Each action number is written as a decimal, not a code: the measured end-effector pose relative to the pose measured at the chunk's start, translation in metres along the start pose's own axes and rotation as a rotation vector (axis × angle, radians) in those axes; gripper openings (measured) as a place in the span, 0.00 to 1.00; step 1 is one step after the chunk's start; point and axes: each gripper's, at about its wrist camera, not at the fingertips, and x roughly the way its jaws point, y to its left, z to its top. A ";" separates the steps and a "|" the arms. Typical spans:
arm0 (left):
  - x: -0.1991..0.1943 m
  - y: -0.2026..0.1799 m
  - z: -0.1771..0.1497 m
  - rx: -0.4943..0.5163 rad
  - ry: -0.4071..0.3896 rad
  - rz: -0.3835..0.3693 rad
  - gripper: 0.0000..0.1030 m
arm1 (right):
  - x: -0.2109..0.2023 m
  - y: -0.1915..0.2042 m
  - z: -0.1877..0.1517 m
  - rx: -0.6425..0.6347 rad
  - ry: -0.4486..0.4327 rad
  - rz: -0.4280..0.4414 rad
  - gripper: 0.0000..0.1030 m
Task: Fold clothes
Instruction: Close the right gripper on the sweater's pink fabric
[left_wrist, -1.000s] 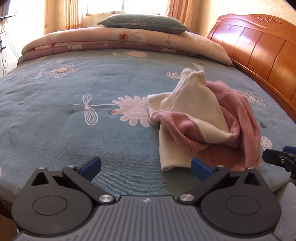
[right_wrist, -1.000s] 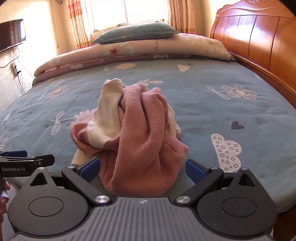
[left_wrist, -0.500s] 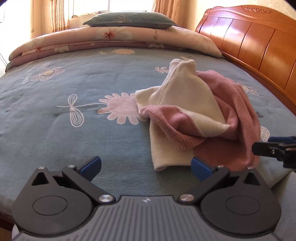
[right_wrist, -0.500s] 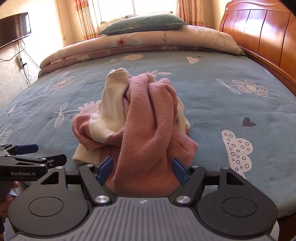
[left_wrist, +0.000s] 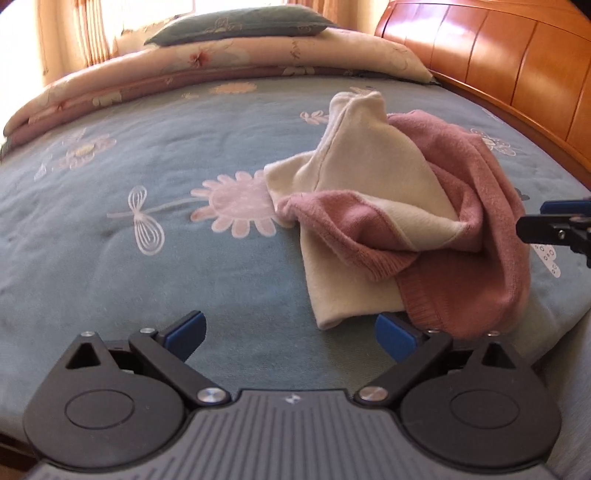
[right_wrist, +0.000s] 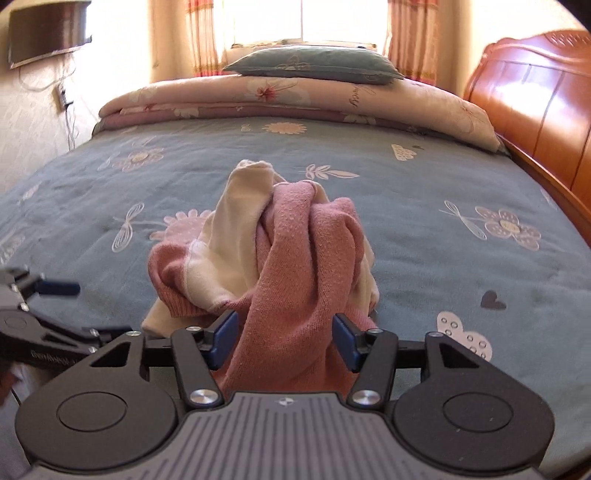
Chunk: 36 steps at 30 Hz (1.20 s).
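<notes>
Pink and cream: the sweater (right_wrist: 291, 266) is a knitted garment in those two colours, crumpled into a peaked heap.
Sweater's place: it lies on the bed (right_wrist: 424, 221), near the near edge, partly over a pale pink flower printed on the blue-grey cover.
Sweater's lie: cream panels rise to a point at the far side; pink folds drape over the front and right, and a ribbed pink hem (left_wrist: 424, 314) rests on the cover closest to the cameras.
Right hand-held gripper (right_wrist: 284, 339): its blue pads (right_wrist: 225, 338) stand either side of a hanging pink fold and the jaws are closing on it; a narrow gap shows at each pad, so the cloth is between them but not yet pinched.
Left hand-held gripper (left_wrist: 291, 332): jaws spread wide with only bed cover between them; its right pad sits just beside the pink hem and the cream edge.
Far side of the bed: a rolled floral quilt (right_wrist: 295, 96) with a grey-green pillow (right_wrist: 314, 66) on top.
Right of the bed: an orange wooden headboard (right_wrist: 535, 92).
</notes>
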 end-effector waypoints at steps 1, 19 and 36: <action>-0.001 0.001 0.000 0.002 -0.008 -0.004 0.95 | 0.001 0.001 -0.001 -0.017 0.007 -0.002 0.53; 0.004 0.011 -0.010 -0.040 0.005 -0.056 0.95 | 0.016 0.020 -0.003 -0.101 0.111 0.000 0.45; 0.012 0.009 -0.014 0.023 -0.009 -0.066 0.95 | 0.043 -0.052 0.004 -0.021 0.140 -0.218 0.47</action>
